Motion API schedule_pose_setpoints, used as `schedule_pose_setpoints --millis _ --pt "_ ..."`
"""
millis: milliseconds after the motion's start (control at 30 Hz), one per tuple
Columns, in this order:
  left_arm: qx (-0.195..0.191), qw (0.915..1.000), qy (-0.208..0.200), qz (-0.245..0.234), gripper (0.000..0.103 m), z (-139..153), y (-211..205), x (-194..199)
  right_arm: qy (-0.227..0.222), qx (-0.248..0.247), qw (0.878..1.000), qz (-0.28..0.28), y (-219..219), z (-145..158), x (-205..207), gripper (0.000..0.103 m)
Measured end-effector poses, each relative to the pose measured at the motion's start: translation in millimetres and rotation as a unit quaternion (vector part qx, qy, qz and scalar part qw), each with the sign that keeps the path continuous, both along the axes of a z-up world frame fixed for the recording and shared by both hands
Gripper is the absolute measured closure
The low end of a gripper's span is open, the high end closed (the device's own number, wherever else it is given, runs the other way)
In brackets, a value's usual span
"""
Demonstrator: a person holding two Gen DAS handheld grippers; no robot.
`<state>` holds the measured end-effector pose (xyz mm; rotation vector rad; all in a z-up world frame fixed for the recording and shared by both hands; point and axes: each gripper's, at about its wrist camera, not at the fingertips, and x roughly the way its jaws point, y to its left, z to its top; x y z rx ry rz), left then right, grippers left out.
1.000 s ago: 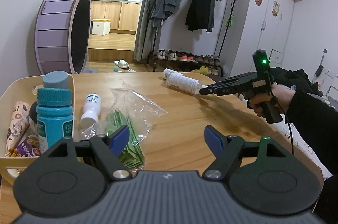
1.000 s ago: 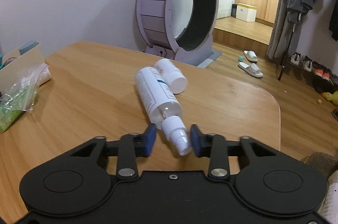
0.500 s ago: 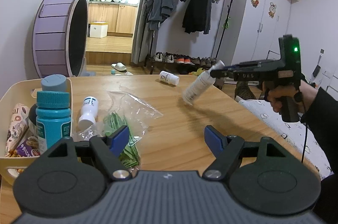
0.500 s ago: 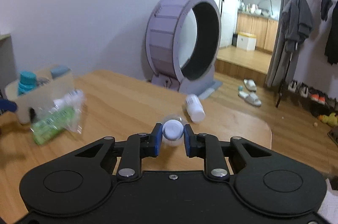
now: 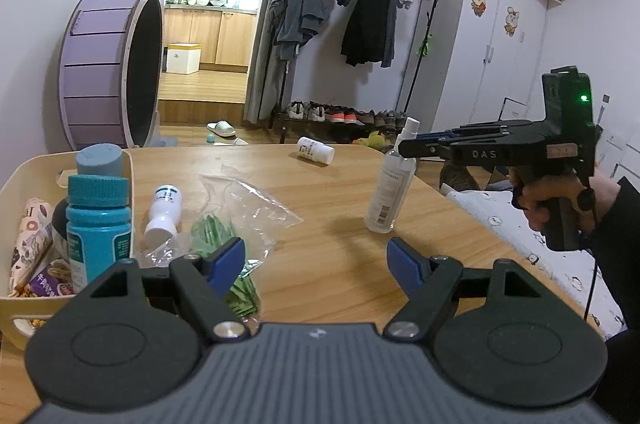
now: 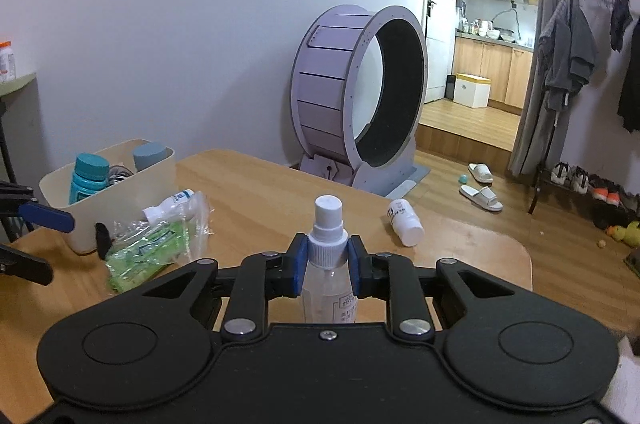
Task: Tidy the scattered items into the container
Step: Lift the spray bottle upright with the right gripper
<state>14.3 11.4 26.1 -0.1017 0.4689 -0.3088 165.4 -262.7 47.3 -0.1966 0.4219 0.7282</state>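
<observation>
Blue pads of the right gripper (image 6: pixel 327 260) pinch the spray bottle (image 6: pixel 326 276) by its neck, upright above the wooden table (image 5: pixel 340 252); the left gripper (image 5: pixel 316 262) hangs spread, empty

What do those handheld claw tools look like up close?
Each is matte black plastic with two blue-padded fingers. The right gripper has a pistol handle, white "DAS" lettering, a green light and a thin black cable; a dark sleeve covers that arm. The left gripper has a ribbed grey body.

plastic bag (image 5: pixel 236 220) before container (image 5: pixel 24 176), table (image 5: pixel 328 256) centre bare
</observation>
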Motion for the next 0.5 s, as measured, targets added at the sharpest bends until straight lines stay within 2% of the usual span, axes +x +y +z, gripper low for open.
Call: schedule_pose_setpoints --millis 500 --pt "0.005 1.0 0.0 0.005 0.026 -1.8 1.2 1.5 -0.001 0.039 0.998 0.056 15.5 16.2 -46.3 0.081"
